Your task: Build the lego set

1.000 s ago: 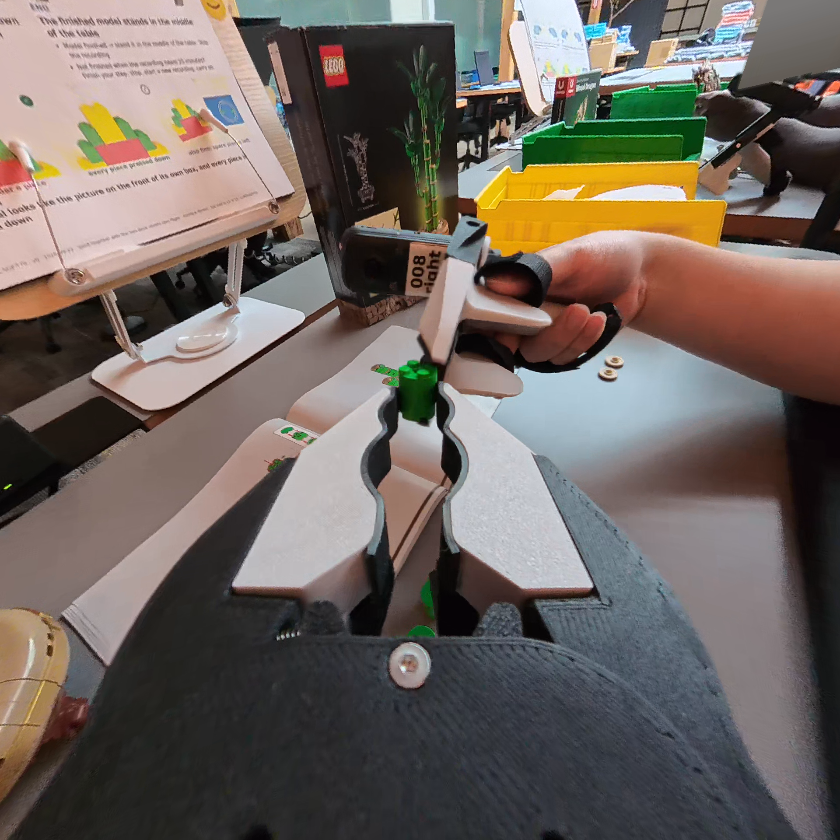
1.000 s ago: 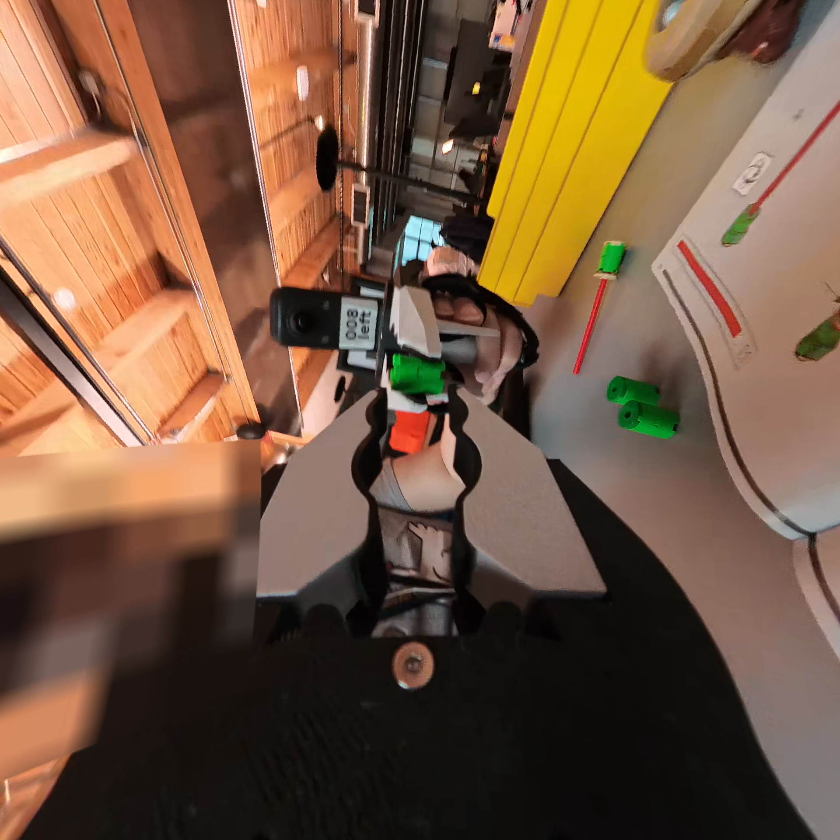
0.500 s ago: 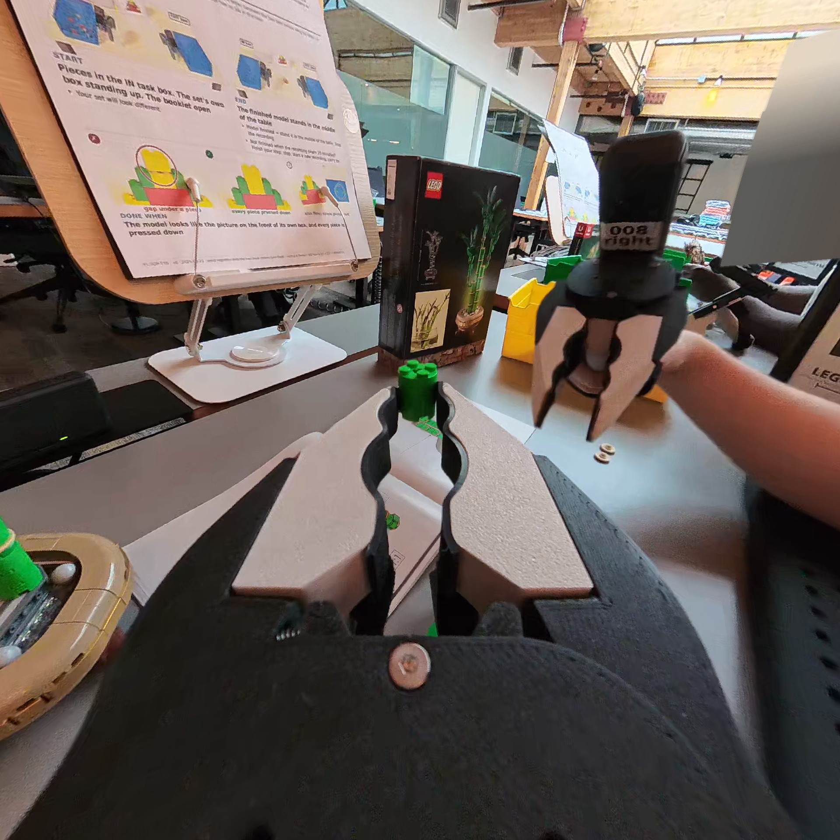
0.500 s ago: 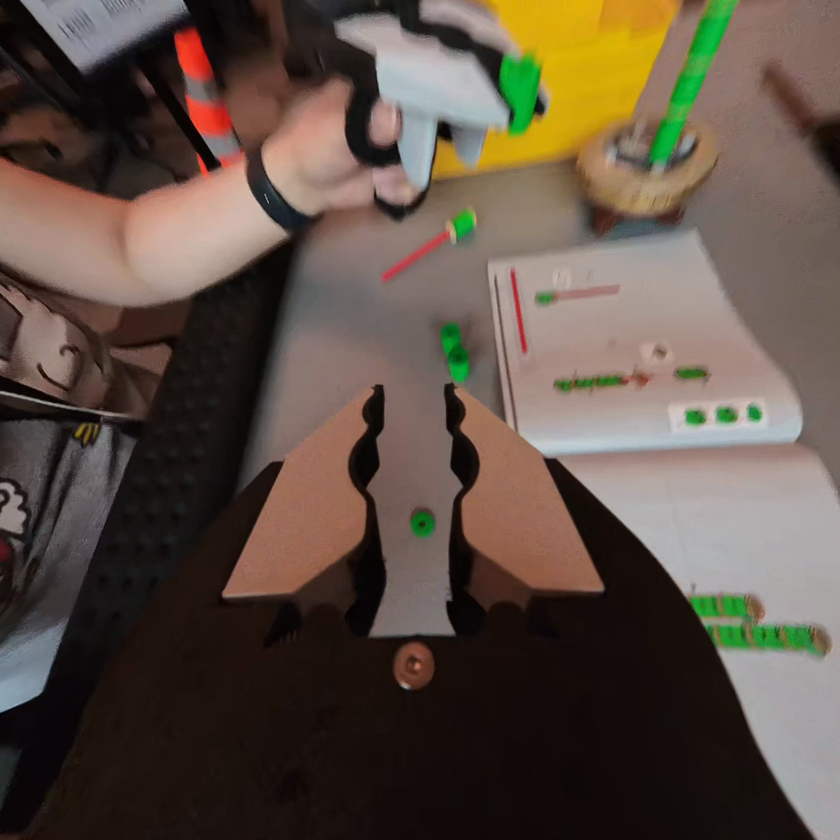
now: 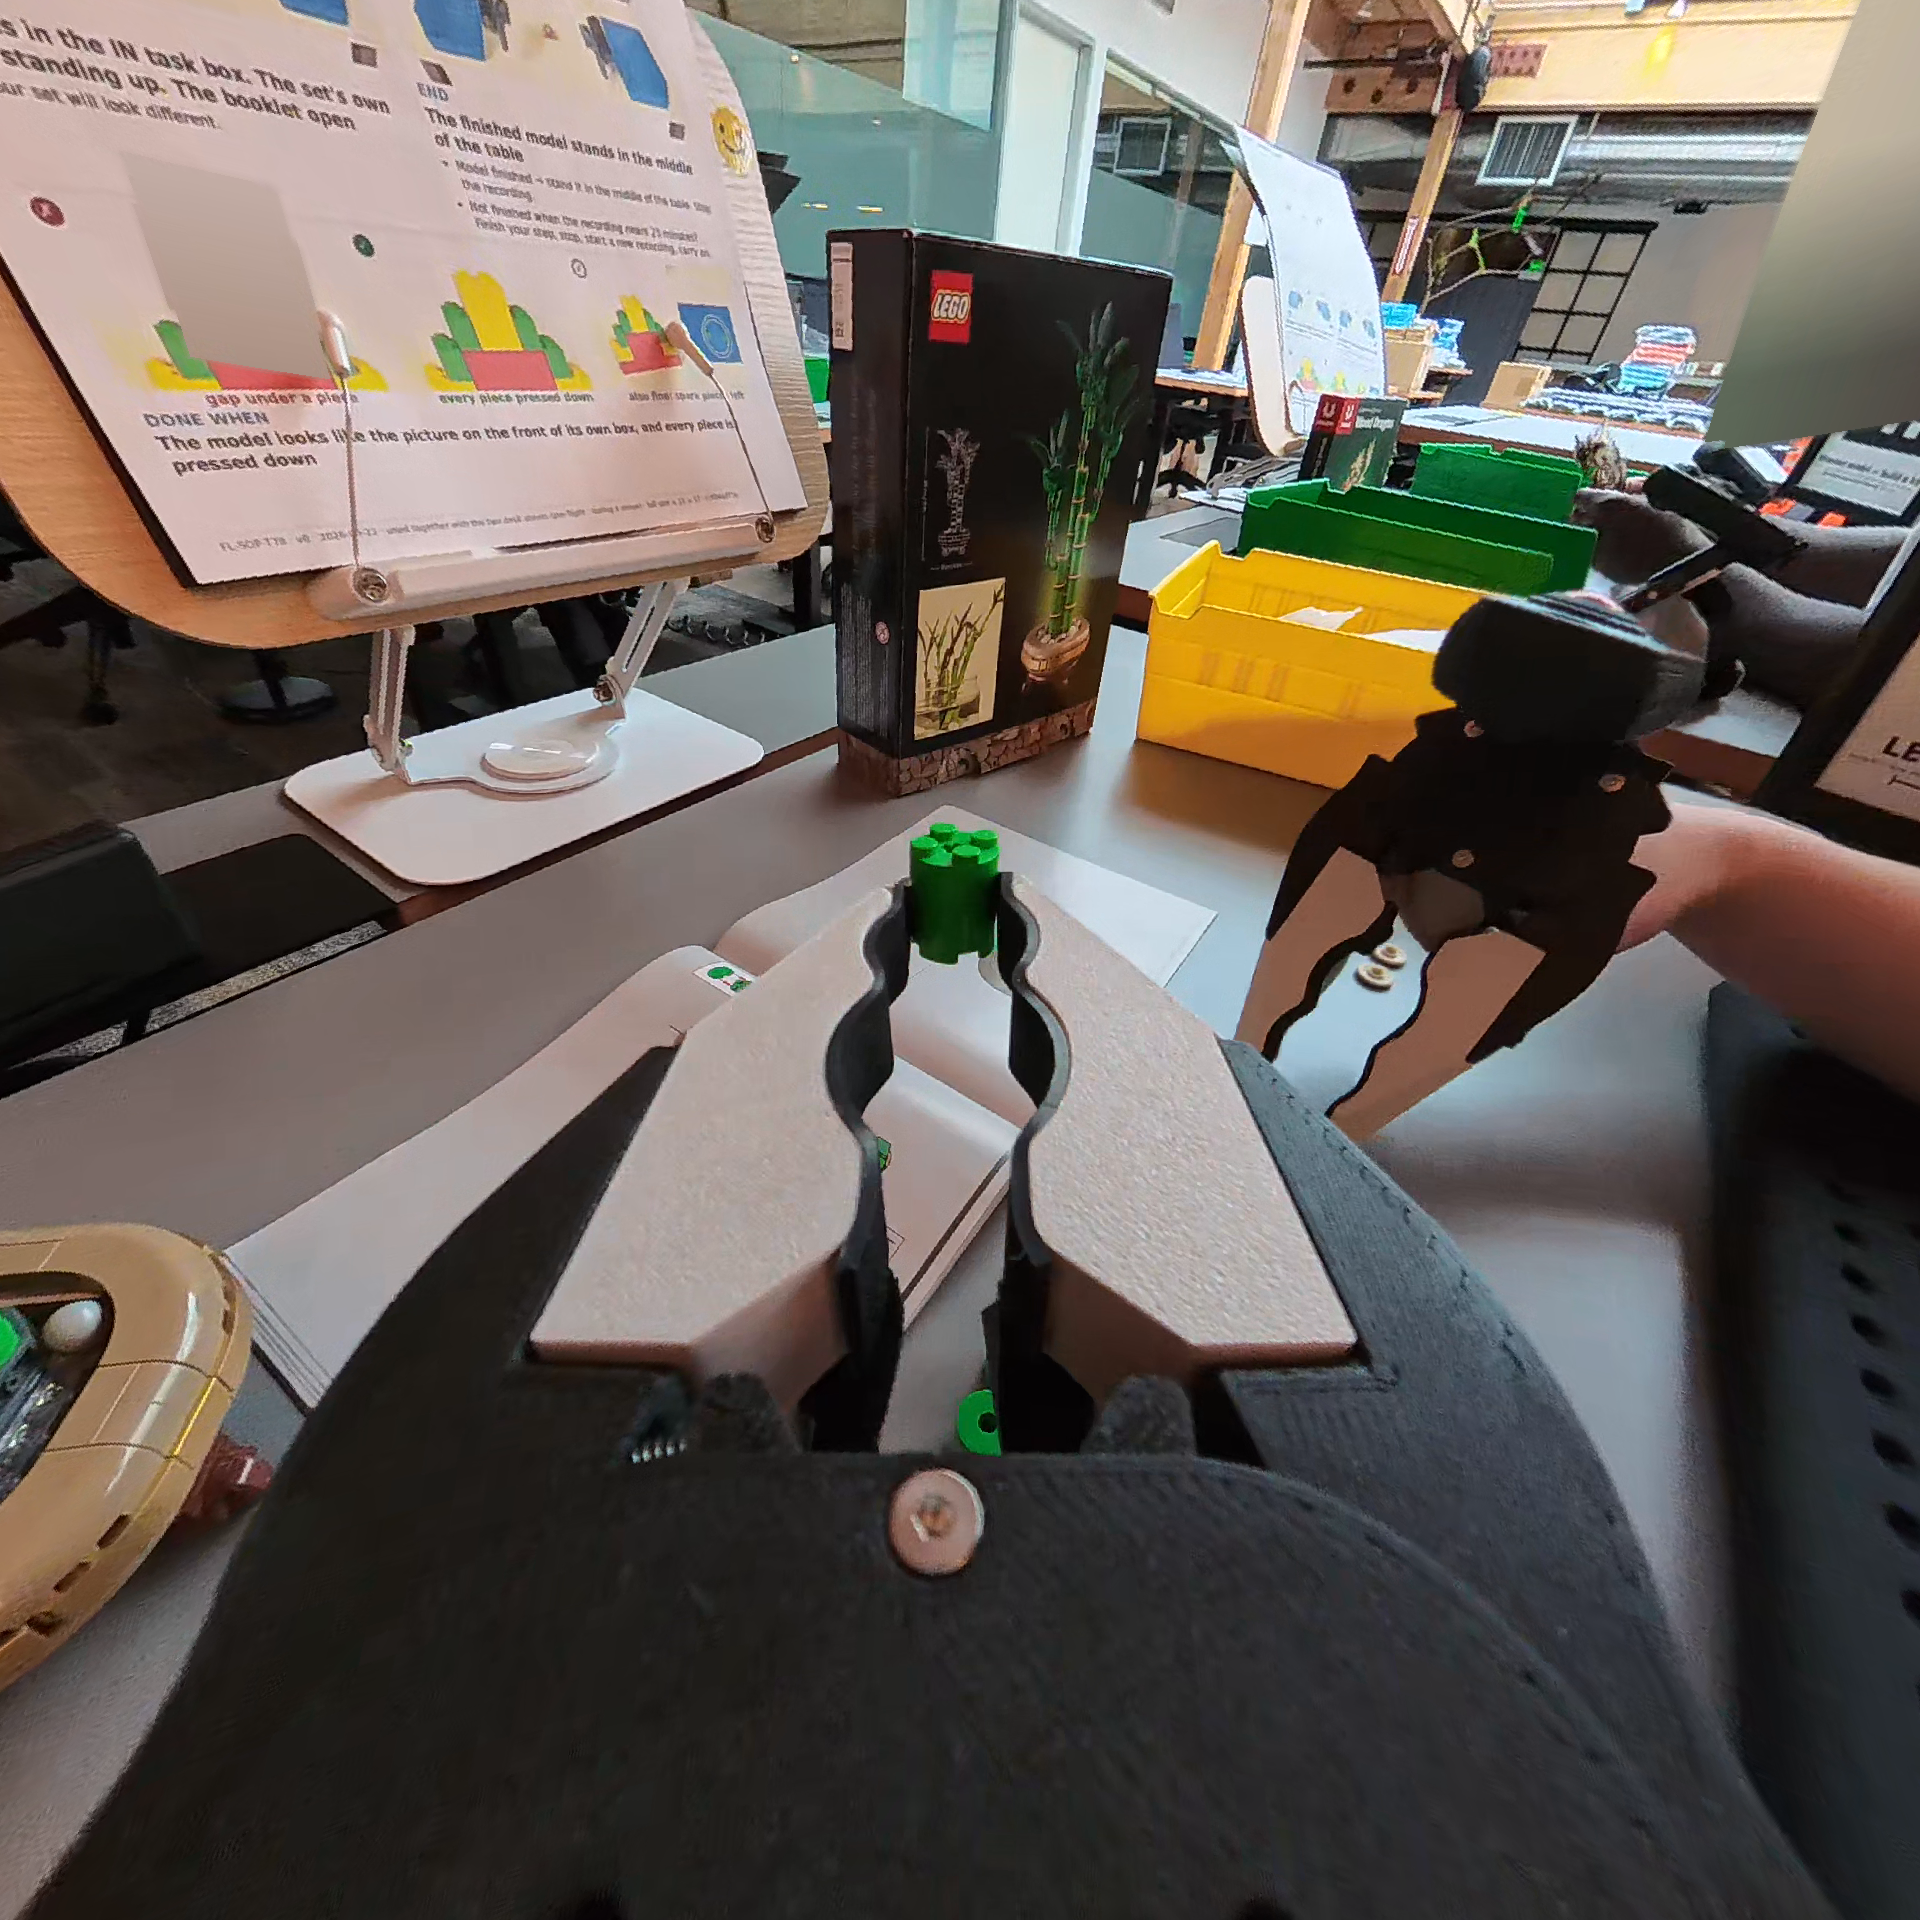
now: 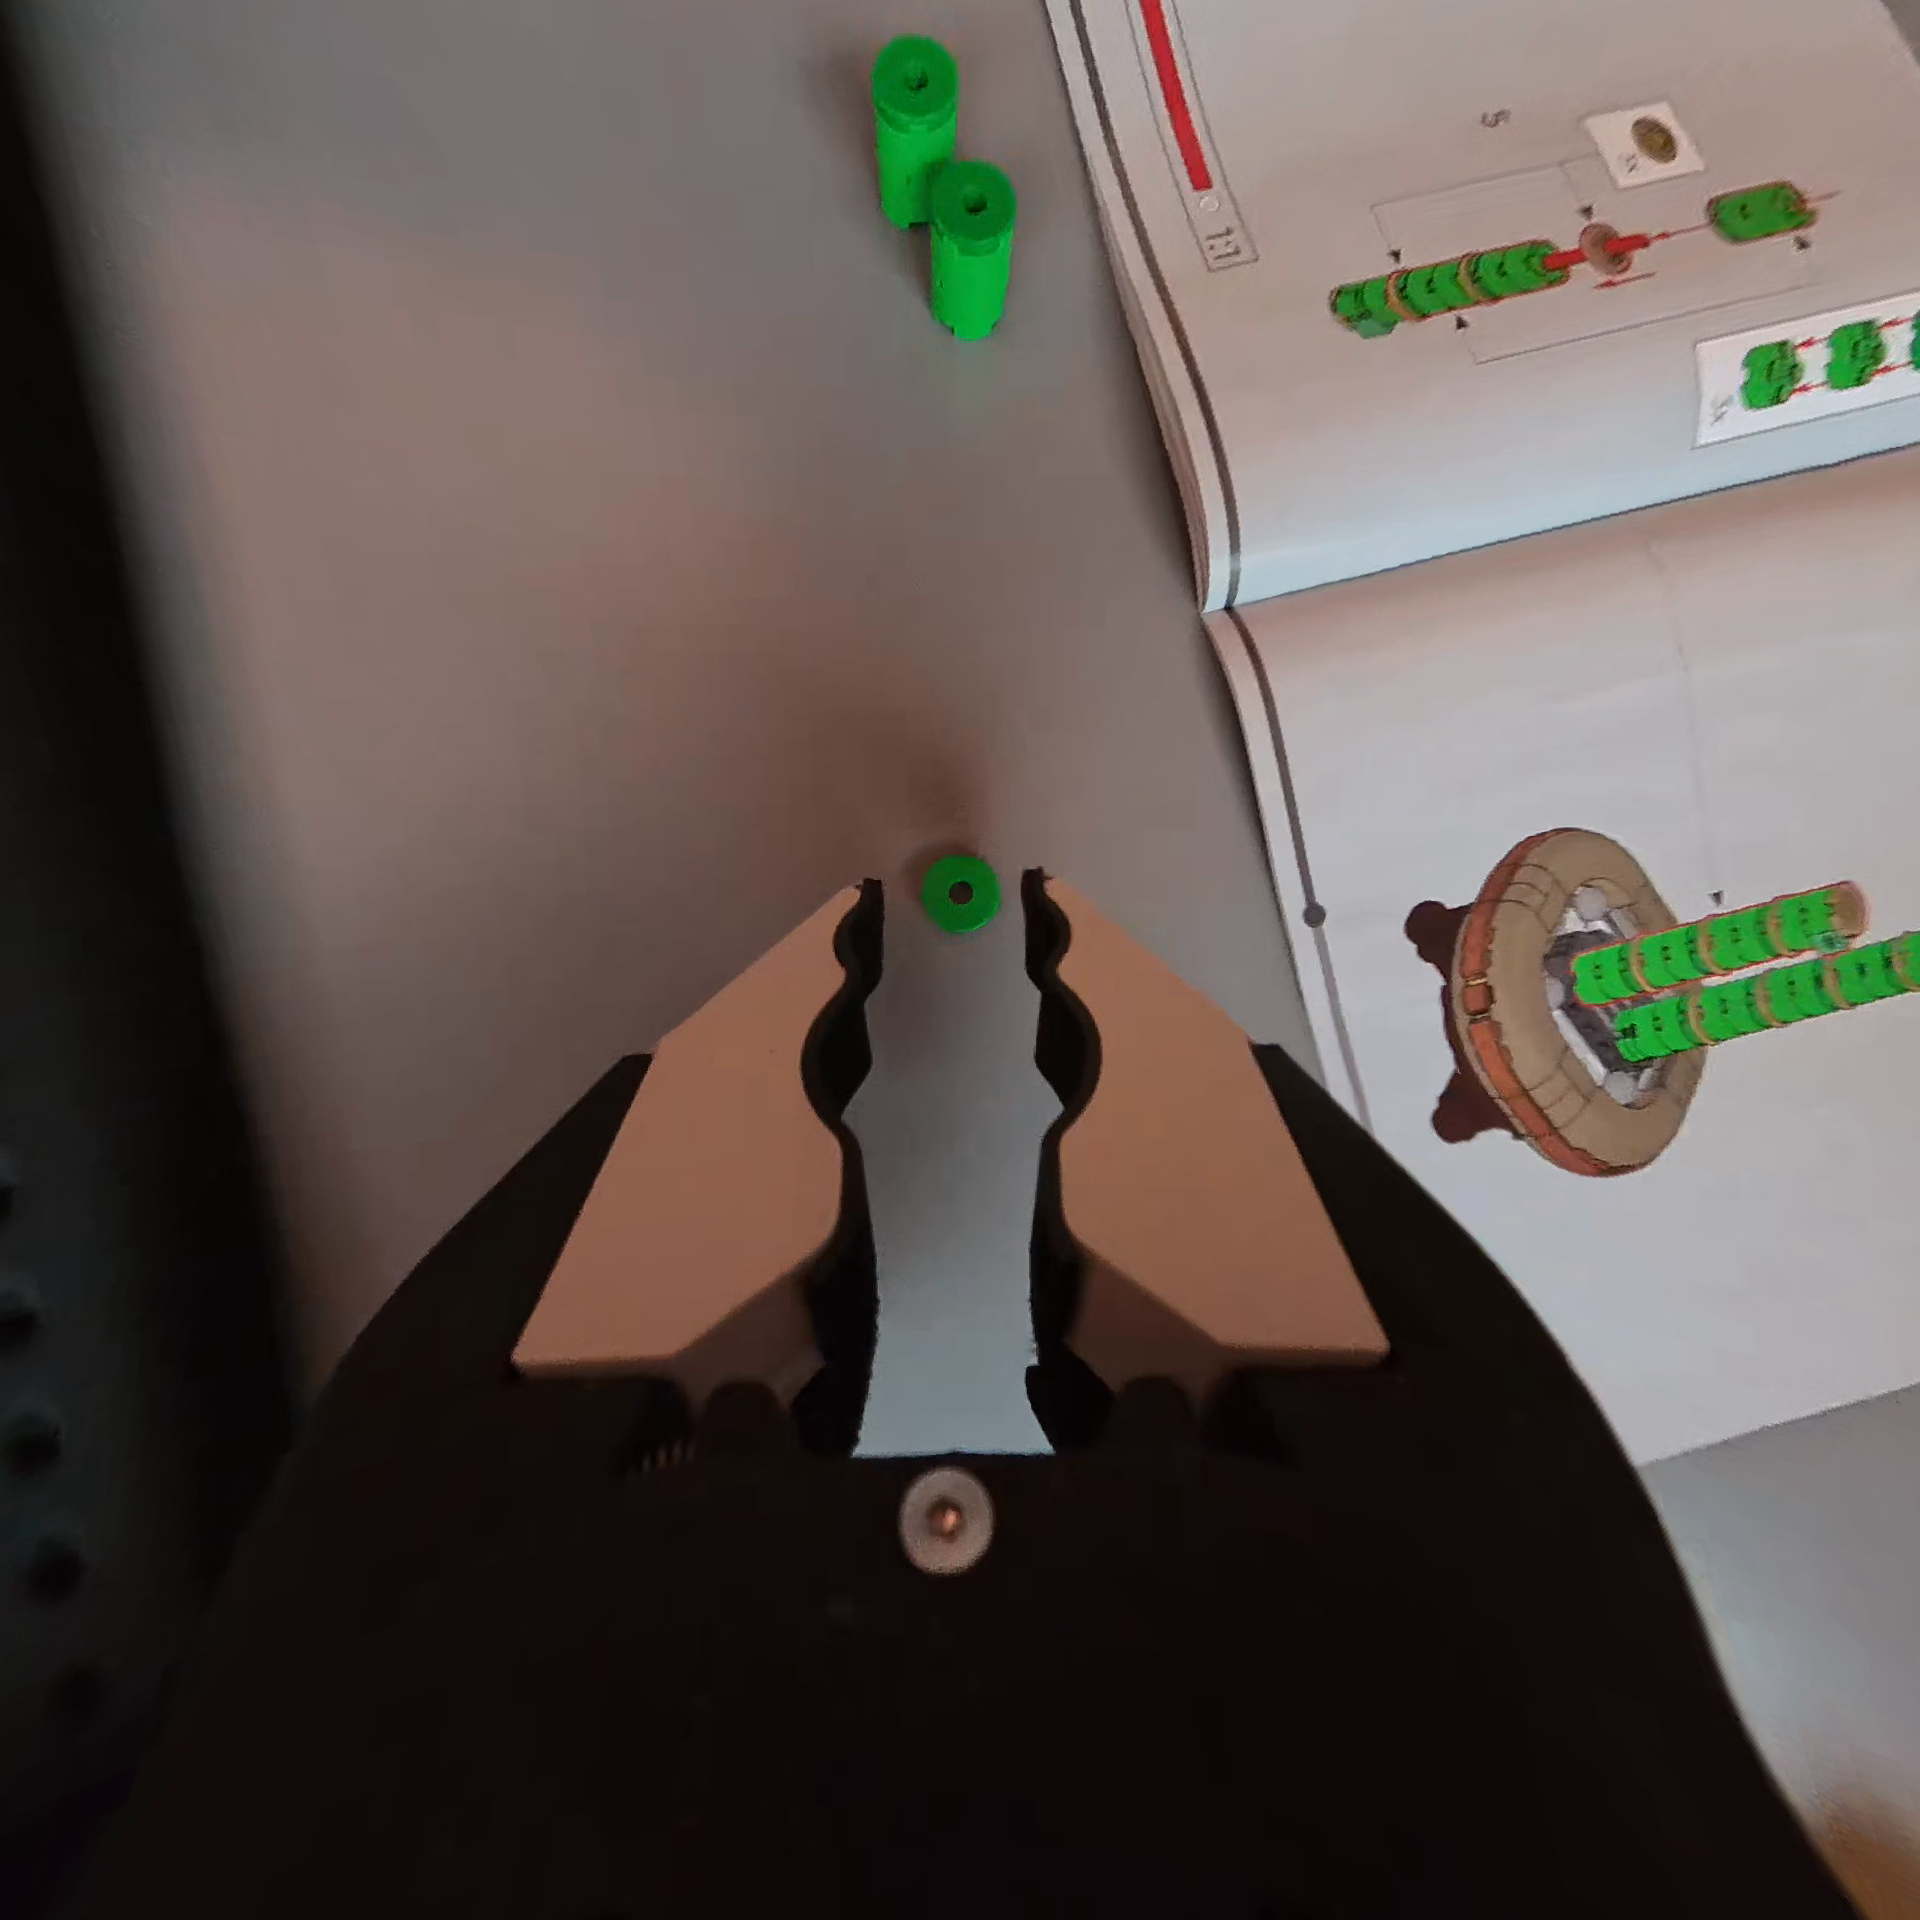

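Note:
My left gripper (image 5: 954,914) is shut on a green round brick (image 5: 953,894), held studs up above the open instruction booklet (image 5: 1101,914). My right gripper (image 6: 951,894) is open and points down at the grey table; a small green ring piece (image 6: 959,894) lies on the table between its fingertips. It also shows in the left wrist view (image 5: 1382,1070), open, to the right. Two green cylinder pieces (image 6: 945,197) lie farther ahead. The tan pot base (image 5: 94,1392) of the model sits at the left edge.
The set's box (image 5: 987,499) stands behind the booklet (image 6: 1558,416), next to a sheet on a white stand (image 5: 520,769). A yellow bin (image 5: 1288,655) and green bins (image 5: 1413,530) are at the back right. Two small tan discs (image 5: 1377,966) lie on the table. A black mat (image 5: 1818,1351) borders the right side. The left gripper's tips are roughly 20 centimetres from the right gripper's. The tan pot base (image 5: 94,1392) is closer to my left gripper, around 20 centimetres from its tips; the right tips are 30 centimetres off.
My right gripper has swung away from the left one and come down over the table, now straddling the green ring. My left gripper still holds the green brick and has tilted up.

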{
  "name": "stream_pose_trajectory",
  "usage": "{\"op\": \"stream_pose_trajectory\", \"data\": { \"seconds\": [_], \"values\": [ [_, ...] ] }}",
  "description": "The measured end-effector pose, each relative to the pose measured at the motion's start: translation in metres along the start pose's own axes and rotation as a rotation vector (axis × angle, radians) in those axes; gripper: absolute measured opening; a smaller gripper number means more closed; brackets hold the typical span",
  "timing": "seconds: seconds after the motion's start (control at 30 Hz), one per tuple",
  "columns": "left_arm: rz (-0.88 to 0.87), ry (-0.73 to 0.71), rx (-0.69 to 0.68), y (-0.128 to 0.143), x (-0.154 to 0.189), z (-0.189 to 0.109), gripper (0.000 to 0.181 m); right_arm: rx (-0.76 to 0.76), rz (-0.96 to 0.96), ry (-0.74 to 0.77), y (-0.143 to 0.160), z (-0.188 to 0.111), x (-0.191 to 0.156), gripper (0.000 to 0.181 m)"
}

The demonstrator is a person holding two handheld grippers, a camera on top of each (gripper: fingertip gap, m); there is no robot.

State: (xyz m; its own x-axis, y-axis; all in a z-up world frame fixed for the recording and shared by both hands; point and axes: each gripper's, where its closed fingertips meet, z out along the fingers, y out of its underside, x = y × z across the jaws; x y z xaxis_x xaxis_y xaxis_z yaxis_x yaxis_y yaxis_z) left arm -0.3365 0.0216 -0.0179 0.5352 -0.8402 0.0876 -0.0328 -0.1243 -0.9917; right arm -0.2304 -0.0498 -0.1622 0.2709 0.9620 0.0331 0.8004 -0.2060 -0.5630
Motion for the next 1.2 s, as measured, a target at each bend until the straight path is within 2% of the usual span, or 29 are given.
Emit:
{"op": "stream_pose_trajectory", "data": {
  "seconds": [0.17, 0.4, 1.0, 1.2],
  "values": [
    [-0.001, 0.008, -0.015, 0.002, 0.001, 0.001, 0.014, 0.016, 0.069, -0.052, 0.001, 0.006, -0.003, 0.024],
    [0.020, 0.008, -0.032, 0.003, 0.003, 0.001, 0.014, 0.003, 0.078, -0.040, 0.005, 0.010, -0.001, 0.015],
    [0.029, 0.013, -0.039, 0.003, 0.006, 0.000, 0.014, 0.080, 0.111, -0.095, 0.007, 0.003, -0.001, 0.020],
    [0.036, 0.022, -0.064, 0.008, 0.008, 0.003, 0.014, 0.072, 0.095, -0.085, 0.004, 0.001, -0.002, 0.014]
  ]
}}
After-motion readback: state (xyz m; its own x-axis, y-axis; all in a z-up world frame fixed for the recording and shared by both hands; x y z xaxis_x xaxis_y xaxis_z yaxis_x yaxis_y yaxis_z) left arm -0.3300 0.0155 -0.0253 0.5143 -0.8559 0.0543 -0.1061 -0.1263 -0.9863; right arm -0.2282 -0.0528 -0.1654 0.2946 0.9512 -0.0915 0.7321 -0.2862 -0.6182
